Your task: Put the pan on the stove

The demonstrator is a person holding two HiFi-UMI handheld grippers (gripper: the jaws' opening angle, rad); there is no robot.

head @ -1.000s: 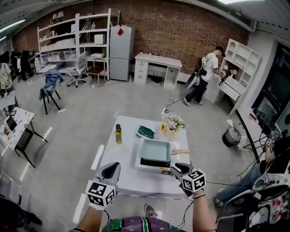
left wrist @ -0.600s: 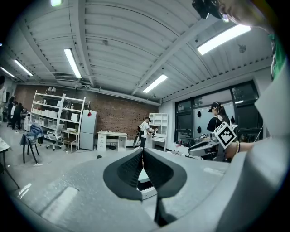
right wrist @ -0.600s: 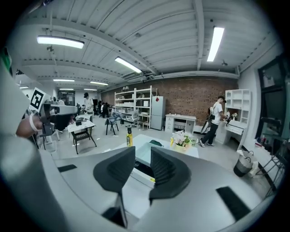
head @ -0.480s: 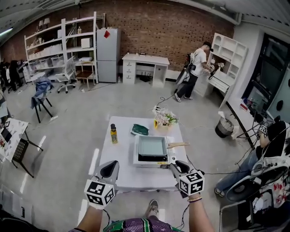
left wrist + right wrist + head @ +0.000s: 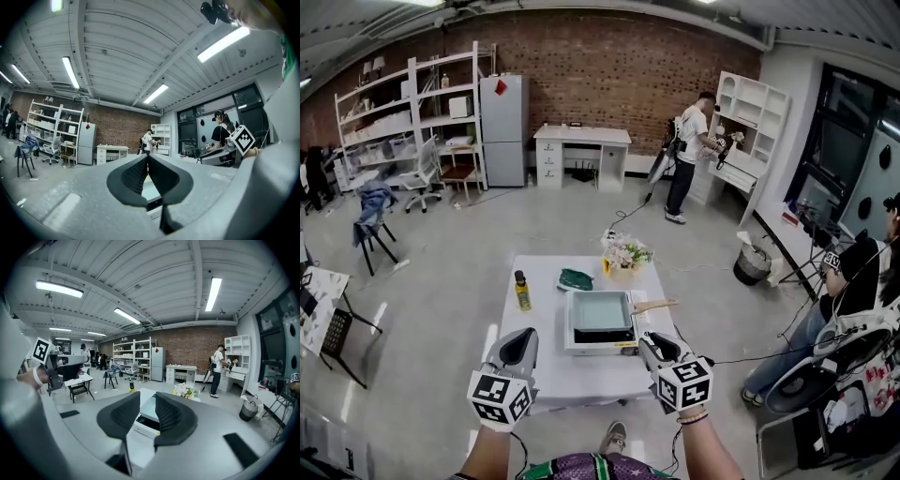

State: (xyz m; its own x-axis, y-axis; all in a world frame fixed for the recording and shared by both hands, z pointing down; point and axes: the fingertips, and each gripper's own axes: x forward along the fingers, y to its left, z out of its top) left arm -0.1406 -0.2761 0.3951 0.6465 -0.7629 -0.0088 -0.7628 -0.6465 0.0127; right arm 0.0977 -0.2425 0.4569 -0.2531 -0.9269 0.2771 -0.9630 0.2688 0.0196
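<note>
Right gripper point(image 5: 654, 345), head view: hangs over the near edge of the table point(image 5: 581, 380), well clear of the pan point(image 5: 600, 311). Pan sits square on the stove point(image 5: 598, 337), handle to the right. Left gripper point(image 5: 520, 345) is also clear. Both have pulled up & back since a sec ago.

Left gripper view: jaws pressed together, empty.

Right gripper view: jaws apart w/ nothing between, just narrowed a bit; pan & stove lie ahead.

Placement looks done; prob. only the retreat is left.

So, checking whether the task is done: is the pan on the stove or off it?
On: the pan sits flat atop the stove.
</note>
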